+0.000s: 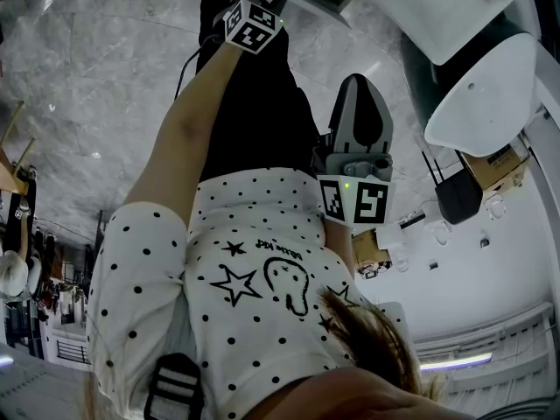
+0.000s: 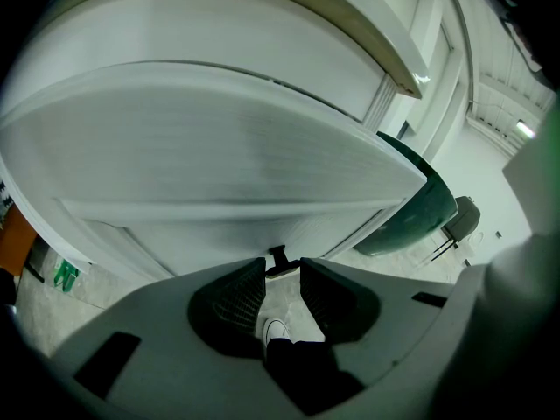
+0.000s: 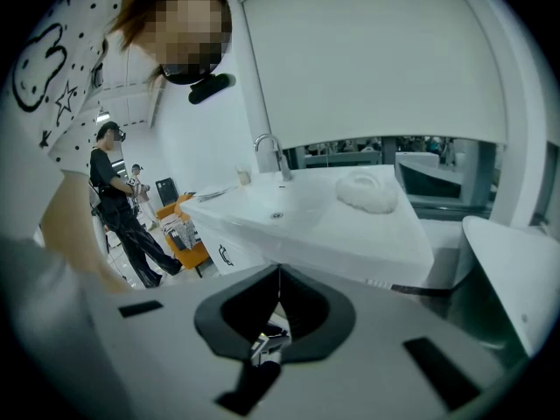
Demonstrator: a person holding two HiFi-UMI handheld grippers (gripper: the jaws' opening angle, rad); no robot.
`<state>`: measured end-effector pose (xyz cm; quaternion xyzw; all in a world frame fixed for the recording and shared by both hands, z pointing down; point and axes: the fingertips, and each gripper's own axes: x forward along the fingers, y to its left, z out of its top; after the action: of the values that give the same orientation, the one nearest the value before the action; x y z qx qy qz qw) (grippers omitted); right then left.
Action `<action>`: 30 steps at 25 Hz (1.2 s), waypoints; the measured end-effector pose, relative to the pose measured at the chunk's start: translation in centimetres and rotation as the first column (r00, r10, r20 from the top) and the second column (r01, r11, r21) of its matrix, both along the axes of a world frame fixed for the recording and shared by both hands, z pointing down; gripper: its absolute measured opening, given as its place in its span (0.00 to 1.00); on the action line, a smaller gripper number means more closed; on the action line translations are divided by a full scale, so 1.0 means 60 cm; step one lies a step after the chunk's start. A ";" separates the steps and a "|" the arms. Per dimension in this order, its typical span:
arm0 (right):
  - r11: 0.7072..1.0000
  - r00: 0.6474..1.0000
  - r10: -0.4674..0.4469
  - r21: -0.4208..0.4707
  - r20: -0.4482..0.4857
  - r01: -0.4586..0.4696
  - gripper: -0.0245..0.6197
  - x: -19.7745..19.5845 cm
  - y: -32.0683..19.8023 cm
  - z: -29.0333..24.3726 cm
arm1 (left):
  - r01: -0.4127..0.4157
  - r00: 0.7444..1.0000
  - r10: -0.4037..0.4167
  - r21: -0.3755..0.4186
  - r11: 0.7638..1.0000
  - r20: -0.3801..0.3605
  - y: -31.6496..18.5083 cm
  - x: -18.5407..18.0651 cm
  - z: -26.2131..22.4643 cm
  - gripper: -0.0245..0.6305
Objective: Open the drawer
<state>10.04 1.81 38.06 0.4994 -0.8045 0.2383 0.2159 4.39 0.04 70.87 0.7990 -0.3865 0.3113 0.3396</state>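
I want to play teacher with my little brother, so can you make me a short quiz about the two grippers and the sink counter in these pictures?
1. True or false: the left gripper has its jaws apart.
2. In the right gripper view, what lies on the white counter near the faucet? A. a fluffy white lump B. a red cup C. a banana
3. Fill in: the jaws of the right gripper are ____.
Key: 1 true; 2 A; 3 shut.
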 end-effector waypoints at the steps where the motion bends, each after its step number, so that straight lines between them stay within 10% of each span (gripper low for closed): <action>1: 1.000 1.000 -0.001 0.001 0.001 0.001 0.06 0.001 -0.001 -0.001 | 0.002 1.000 -0.002 -0.001 1.000 0.002 0.000 0.000 -0.001 0.22; 30: 1.000 1.000 0.001 -0.017 -0.001 -0.001 0.06 0.029 -0.018 0.015 | -0.017 1.000 0.017 -0.035 0.999 0.003 0.002 0.007 0.010 0.23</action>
<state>11.80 0.72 38.98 0.4983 -0.8020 0.2447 0.2204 4.80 0.17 71.50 0.7956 -0.3749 0.3223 0.3503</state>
